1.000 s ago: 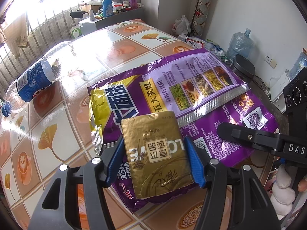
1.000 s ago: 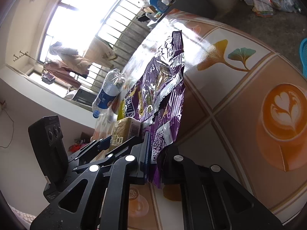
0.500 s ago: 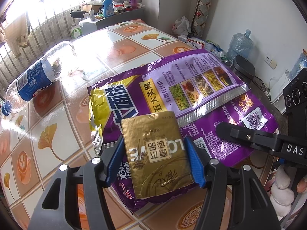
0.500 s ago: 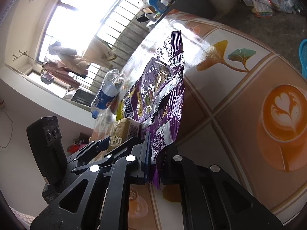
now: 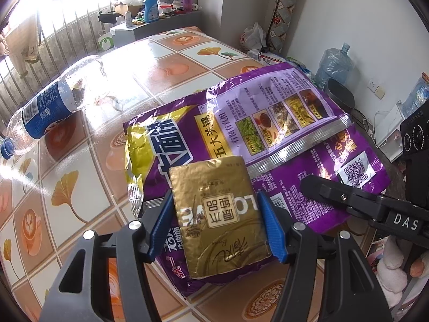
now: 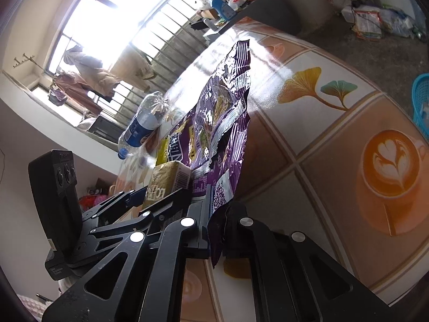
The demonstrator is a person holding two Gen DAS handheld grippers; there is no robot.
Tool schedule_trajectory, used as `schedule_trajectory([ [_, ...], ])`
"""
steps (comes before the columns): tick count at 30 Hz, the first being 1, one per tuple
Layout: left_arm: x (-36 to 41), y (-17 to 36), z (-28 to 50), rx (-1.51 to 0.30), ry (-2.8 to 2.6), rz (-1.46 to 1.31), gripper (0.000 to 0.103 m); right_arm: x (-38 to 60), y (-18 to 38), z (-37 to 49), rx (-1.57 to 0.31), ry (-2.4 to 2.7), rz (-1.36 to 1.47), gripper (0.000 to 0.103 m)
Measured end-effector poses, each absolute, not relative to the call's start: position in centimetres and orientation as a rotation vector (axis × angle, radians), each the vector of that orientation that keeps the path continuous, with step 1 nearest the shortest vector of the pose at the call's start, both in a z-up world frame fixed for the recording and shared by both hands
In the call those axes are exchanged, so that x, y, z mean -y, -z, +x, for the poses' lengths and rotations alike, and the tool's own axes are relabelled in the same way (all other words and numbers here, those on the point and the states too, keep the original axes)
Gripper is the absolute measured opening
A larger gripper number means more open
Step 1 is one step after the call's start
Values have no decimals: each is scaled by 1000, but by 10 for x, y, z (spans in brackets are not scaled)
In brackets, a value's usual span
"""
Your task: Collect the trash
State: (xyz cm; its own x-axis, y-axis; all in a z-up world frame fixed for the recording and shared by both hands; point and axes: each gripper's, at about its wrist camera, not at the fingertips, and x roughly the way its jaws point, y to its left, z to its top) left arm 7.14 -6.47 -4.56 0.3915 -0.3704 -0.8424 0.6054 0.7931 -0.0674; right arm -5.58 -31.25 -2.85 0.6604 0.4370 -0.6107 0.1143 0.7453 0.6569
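Note:
A gold box [image 5: 218,214] is clamped between the blue pads of my left gripper [image 5: 214,225], which is shut on it just above the table. Under it lies a large purple snack bag [image 5: 268,123], flat on the patterned tablecloth [image 5: 80,147]. My right gripper [image 6: 215,230] is shut on the near edge of the purple bag [image 6: 225,123]; in the left wrist view its black fingers [image 5: 329,193] pinch the bag's corner by the QR code. The gold box [image 6: 163,179] and the left gripper also show at the left of the right wrist view.
An empty plastic bottle [image 5: 51,104] with a blue label lies on its side at the table's left. A blue basket [image 6: 421,99] stands on the floor off the table's right edge. A shelf with bottles [image 5: 150,8] and a window grille stand beyond the table.
The right gripper has rolled slightly and its jaws have pinched tighter on the bag's edge. The left gripper and gold box have not moved.

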Motion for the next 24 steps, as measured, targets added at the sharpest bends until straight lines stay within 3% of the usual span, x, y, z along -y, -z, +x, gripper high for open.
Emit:
schedule_trajectory([
  [24, 55, -17, 64, -818, 696, 206, 59, 331, -9, -70, -691, -157, 670, 1],
])
